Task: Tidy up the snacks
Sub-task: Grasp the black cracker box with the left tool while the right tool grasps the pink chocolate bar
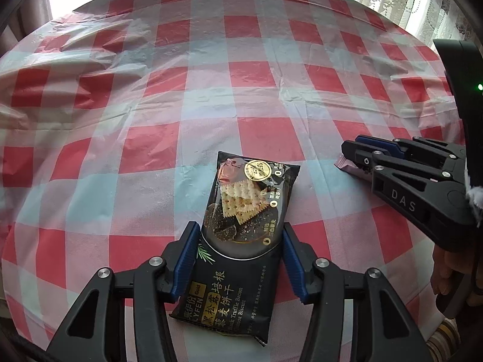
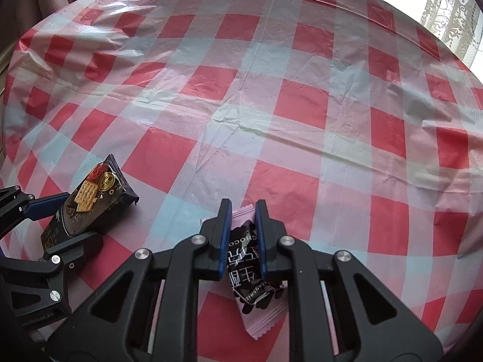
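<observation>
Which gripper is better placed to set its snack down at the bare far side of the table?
Neither clearly: left gripper clamps the black biscuit pack, right gripper the pink chocolate packet.

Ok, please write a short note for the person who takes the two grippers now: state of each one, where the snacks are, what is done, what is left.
Left gripper: shut on the black biscuit pack, which sits at the near part of the checked tablecloth.
Right gripper: shut on the pink chocolate packet, to the right of the biscuit pack.
Done: both snacks gripped.
Left: carry and place them; no container or goal spot is in view.
</observation>
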The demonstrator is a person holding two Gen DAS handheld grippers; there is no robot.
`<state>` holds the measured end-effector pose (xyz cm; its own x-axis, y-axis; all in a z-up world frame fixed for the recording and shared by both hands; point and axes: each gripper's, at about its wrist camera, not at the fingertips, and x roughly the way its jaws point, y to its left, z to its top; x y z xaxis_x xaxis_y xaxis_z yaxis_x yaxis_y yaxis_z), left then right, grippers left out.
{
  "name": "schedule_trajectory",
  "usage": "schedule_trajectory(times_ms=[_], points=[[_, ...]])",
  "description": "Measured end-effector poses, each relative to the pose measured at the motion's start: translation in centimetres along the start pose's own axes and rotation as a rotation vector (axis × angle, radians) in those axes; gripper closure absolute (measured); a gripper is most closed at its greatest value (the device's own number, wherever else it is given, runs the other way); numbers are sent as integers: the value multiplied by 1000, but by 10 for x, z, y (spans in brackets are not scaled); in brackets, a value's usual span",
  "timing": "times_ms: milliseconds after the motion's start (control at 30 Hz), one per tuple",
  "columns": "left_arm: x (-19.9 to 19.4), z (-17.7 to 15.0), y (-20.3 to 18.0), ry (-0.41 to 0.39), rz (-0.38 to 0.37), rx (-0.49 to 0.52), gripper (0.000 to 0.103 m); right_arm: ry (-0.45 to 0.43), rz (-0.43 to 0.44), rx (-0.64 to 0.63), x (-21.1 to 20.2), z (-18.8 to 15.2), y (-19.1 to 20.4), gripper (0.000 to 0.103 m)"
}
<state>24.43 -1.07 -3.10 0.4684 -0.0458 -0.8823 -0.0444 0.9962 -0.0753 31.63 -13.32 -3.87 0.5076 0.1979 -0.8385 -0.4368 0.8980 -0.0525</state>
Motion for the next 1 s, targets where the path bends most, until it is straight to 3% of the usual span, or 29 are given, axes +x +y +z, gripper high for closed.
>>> schedule_trajectory(times_ms=[67, 433, 667, 700, 733, 767, 833, 933, 1000], points=[[-2, -2, -3, 8, -34, -12, 50, 2, 8, 26, -7, -8, -6, 99], [-20, -17, -28, 10, -101, -1, 50, 9, 46, 140, -56, -68, -43, 101], [-28, -25, -35, 3, -116, 10, 50, 65, 67, 185, -71, -92, -50, 100], [-30, -26, -35, 1, -118, 9, 50, 80, 70, 215, -71, -92, -53, 97], [-31, -27, -35, -2, -120, 7, 50, 98, 79, 258, -71, -91, -56, 78], [-32, -28, -35, -4, -120, 4, 50, 99, 91, 298, -73, -91, -59, 41], [-35, -30, -34, -11, -116, 4, 50, 79, 114, 380, -77, -88, -61, 12], [-39, -32, -32, -22, -119, -3, 50, 144, 179, 499, -69, -83, -57, 12], [-43, -33, -29, -31, -120, -10, 50, 163, 155, 558, -64, -81, -54, 12]])
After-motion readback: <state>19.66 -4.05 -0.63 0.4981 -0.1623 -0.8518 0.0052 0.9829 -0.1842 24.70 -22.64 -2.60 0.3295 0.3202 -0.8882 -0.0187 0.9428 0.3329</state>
